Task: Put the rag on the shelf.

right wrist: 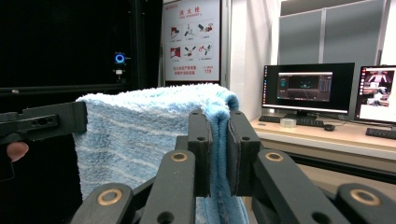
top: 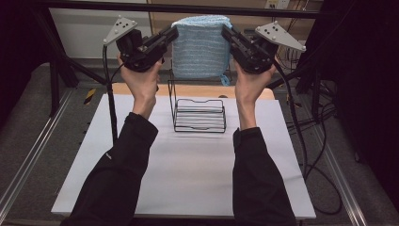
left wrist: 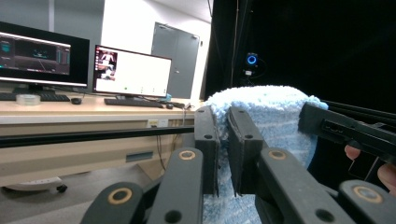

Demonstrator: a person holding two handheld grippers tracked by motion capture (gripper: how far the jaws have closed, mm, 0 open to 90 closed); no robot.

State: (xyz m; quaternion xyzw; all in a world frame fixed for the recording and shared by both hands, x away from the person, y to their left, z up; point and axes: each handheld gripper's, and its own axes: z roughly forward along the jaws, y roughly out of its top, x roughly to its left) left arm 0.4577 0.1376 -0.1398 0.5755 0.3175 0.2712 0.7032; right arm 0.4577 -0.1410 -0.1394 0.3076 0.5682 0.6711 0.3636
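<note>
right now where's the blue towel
In the high view the blue towel hangs in the air above the wire rack, stretched between the left hand-held gripper and the right hand-held gripper.

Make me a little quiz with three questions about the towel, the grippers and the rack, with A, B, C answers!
1. Where is the towel?
A. Lying on the table
B. Held up in the air above the rack
C. Inside the rack

2. What colour is the towel?
A. Light blue
B. Red
C. Yellow

3. What is the left hand-held gripper doing?
A. Hanging open beside the towel
B. Clamped on the rack
C. Clamped shut on the towel's edge

Answers:
1 B: the high view shows the towel raised between the left and the right hand-held gripper, with the wire rack below on the table.
2 A: it looks light blue in all three views.
3 C: in the left gripper view, towel cloth is pinched between the two black jaws.
</note>
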